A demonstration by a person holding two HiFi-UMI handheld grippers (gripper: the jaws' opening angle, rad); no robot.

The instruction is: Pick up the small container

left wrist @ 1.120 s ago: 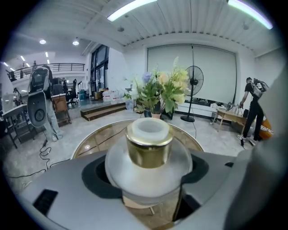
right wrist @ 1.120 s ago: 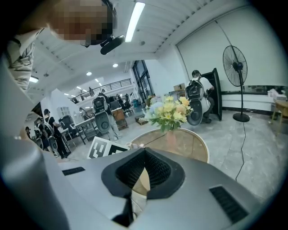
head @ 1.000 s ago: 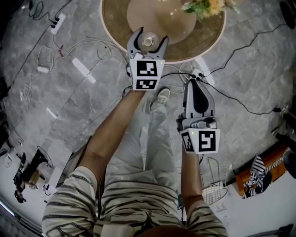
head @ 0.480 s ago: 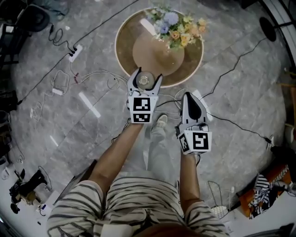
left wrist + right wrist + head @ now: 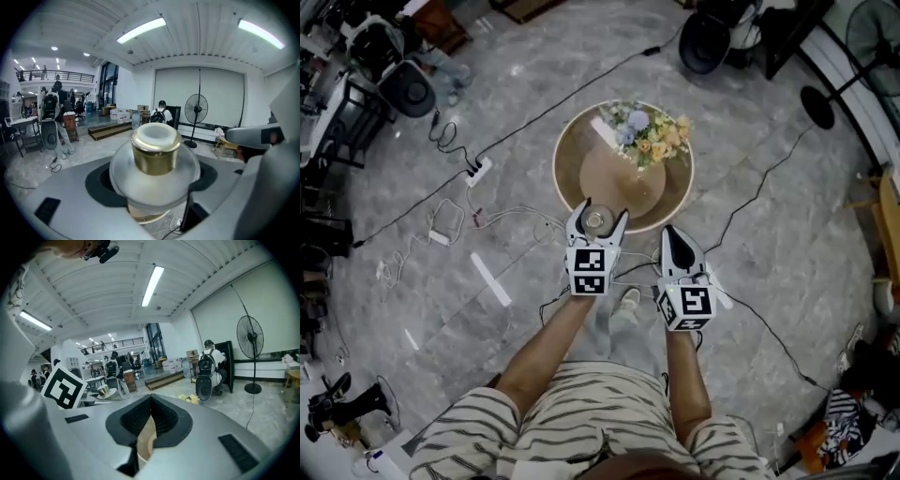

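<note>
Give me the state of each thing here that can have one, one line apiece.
left gripper: shut on the small container.
small container: gold cap on, held up in the air.
right gripper: shut, nothing between its jaws.
standing fan: upright; spinning or not, cannot tell.

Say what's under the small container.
Below it lies the near rim of the round table, with cabled floor beside; the small container itself hides the spot directly beneath.
</note>
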